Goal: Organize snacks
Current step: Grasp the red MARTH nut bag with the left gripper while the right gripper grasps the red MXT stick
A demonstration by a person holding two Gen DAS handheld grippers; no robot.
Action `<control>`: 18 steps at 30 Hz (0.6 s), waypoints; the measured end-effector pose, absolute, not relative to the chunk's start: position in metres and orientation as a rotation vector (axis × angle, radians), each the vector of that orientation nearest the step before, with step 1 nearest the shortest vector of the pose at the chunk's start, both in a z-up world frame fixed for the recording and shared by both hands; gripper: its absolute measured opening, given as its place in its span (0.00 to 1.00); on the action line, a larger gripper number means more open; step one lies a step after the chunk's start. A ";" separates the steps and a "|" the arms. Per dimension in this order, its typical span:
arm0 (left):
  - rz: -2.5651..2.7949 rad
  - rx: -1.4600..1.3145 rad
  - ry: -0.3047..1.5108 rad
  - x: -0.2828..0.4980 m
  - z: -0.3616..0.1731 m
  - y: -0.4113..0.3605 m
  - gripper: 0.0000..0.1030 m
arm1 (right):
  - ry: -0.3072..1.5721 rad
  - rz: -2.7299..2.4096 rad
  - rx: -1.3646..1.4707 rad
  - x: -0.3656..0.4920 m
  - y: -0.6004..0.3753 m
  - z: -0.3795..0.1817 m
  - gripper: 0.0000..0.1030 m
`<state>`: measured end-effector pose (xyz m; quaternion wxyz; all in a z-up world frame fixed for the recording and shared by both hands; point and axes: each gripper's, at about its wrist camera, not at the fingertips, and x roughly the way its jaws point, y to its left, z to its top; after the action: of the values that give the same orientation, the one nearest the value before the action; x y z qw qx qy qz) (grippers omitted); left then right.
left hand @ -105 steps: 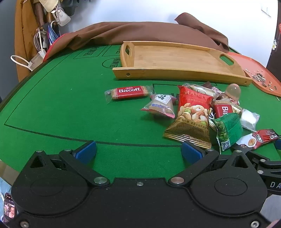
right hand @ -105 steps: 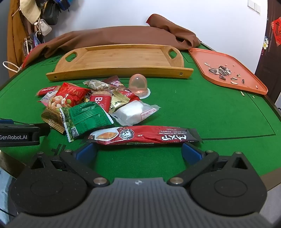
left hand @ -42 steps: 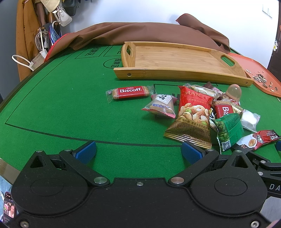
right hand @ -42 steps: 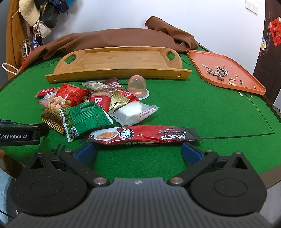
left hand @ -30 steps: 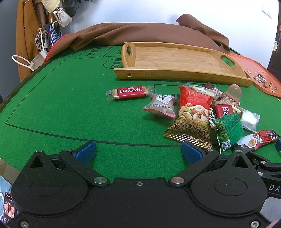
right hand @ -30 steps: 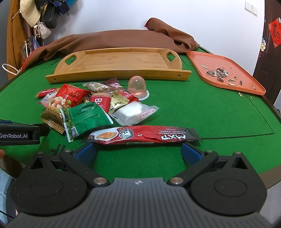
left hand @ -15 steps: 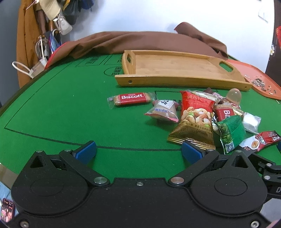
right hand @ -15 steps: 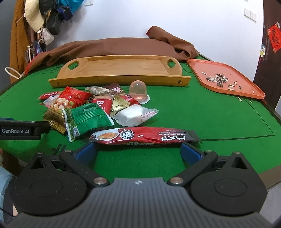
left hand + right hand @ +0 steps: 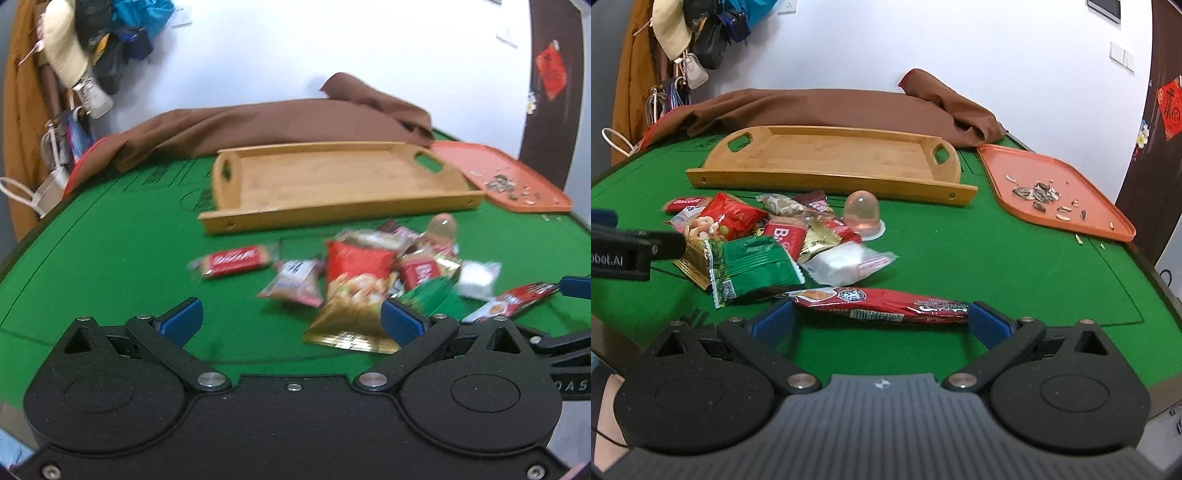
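Observation:
A heap of snack packets lies on the green table. It holds a red and gold nut bag (image 9: 354,291), a green packet (image 9: 753,267), a white packet (image 9: 846,264), a clear jelly cup (image 9: 862,210) and a red Biscoff bar (image 9: 232,260) off to the left. A long red bar (image 9: 882,301) lies just in front of my right gripper (image 9: 881,317), between its wide-open fingers. My left gripper (image 9: 291,317) is open too, its right finger next to the nut bag. The wooden tray (image 9: 827,155) (image 9: 332,181) behind the heap holds nothing.
An orange tray (image 9: 1056,188) with sunflower seeds sits at the right. A brown cloth (image 9: 827,109) lies bunched along the table's far edge. Bags and a hat hang at the back left (image 9: 690,33). The left gripper's body (image 9: 624,249) reaches in from the left.
Both grippers have tilted upward and moved forward toward the snacks; the left view is blurred by motion. The long red bar now lies between the right fingers. No snack has shifted.

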<state>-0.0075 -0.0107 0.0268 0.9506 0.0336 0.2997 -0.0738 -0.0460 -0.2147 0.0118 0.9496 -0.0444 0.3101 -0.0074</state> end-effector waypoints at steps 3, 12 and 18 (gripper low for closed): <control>-0.173 0.079 0.629 0.001 0.028 -0.020 0.72 | 0.616 -0.006 -0.111 -0.048 -0.218 0.013 1.00; -0.219 0.094 0.639 0.012 0.025 -0.042 0.62 | 0.606 0.072 -0.247 -0.048 -0.219 0.014 1.00; -0.244 0.063 0.676 0.024 0.020 -0.043 0.49 | 0.602 0.147 -0.379 -0.038 -0.220 0.009 1.00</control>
<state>0.0240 -0.0427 0.0199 0.9356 0.0310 0.3308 -0.1196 -0.0376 -0.2198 0.0088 0.9349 -0.1851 0.2943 0.0717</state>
